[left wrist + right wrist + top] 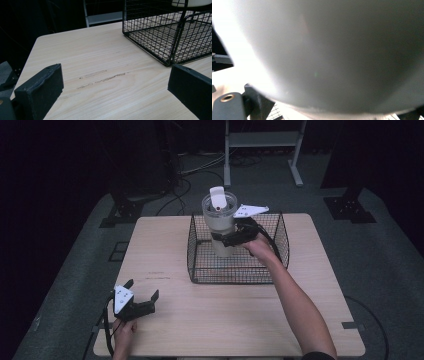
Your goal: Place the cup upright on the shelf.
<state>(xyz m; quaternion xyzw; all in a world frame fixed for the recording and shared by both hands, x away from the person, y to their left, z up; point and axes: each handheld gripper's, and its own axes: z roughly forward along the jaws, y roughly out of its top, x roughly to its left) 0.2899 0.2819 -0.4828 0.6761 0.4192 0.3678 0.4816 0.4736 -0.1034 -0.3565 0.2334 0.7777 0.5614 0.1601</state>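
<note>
A light wooden rectangular table [225, 315] is seen from the high view, and toward its far side a black wire-mesh basket [235, 270] is set on it. Within the basket's outline a tall white cylindrical tumbler with a clear lid and a raised white flip tab [218, 217] is held upright; whether its base touches the basket floor cannot be told. The tumbler is clamped about its middle by the right gripper [231, 239], whose black jaws are pressed against the cup's sides; in the right gripper view the tumbler's pale wall [332, 50] is seen very close. The left gripper [142, 306] is rested near the table's near left corner, well apart from the basket, with its jaws spread wide and nothing between them; bare wood [105, 82] and the basket's corner [170, 60] are seen beyond them.
</note>
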